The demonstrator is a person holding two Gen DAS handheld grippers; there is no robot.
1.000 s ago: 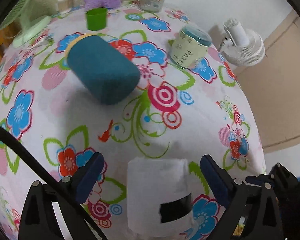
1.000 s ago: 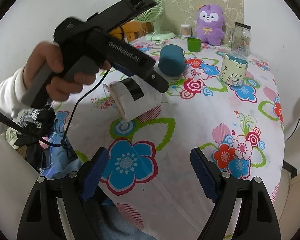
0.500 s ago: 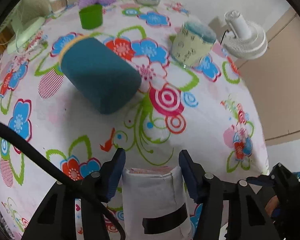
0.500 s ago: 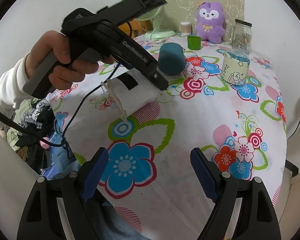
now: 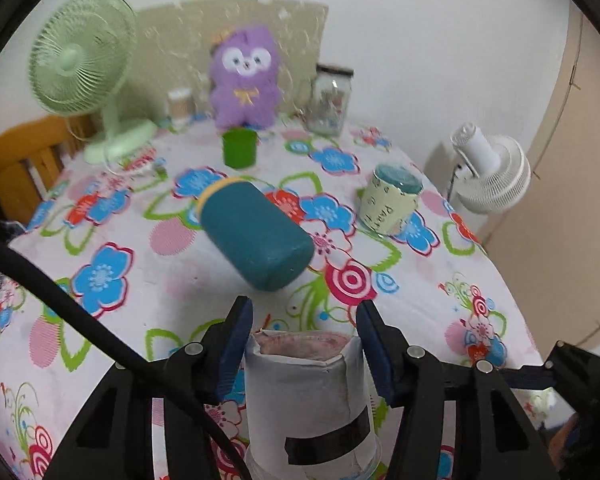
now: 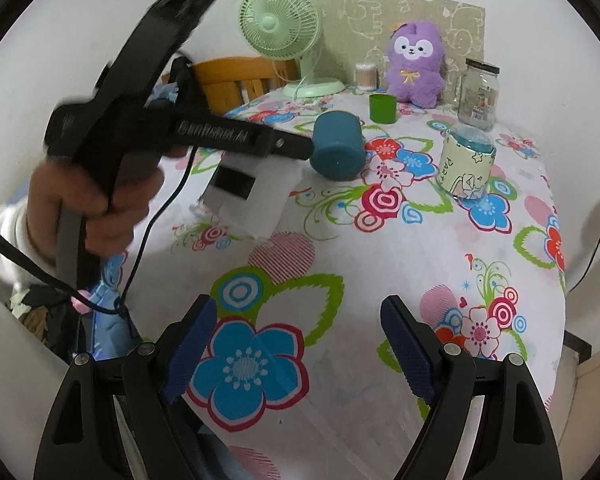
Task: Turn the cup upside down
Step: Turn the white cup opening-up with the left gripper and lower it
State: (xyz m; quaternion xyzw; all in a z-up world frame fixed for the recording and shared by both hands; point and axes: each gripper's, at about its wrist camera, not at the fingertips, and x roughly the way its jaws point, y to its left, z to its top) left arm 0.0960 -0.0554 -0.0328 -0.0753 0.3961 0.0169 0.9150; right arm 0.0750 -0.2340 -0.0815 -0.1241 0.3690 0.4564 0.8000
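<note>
white paper wraps the cup (image 5: 306,396) that my left gripper (image 5: 304,342) has clenched between its blue pads, down at the near edge of the left wrist view. the cup's pinkish end faces away from me, toward the far side of the table (image 5: 172,280), and a black tape strip crosses its near wall. beyond it a teal cup (image 5: 256,234) lies on its side, with a pale green cup (image 5: 392,204) further right and a small green cup (image 5: 239,147) far back by the purple plush toy (image 5: 245,80). i judge the paper wrap is soft and loose at the rim, so the cup could slide inside my hold as i turn it. the teal cup is near my path; swinging forward could knock it rolling.

from the right wrist view, the cup (image 6: 252,196) hangs tilted above the table (image 6: 380,256), lifted clear of the cloth under the left gripper, which a hand (image 6: 96,204) grips by the handle. my right gripper (image 6: 296,344) is released, jaws spread wide over the near blue flower, grasping nothing. the cable (image 6: 156,216) dangles just beside the cup, and i reckon it could snag during the twist. setting down too steeply would likely tip the cup onto its side rather than onto its mouth.
</note>
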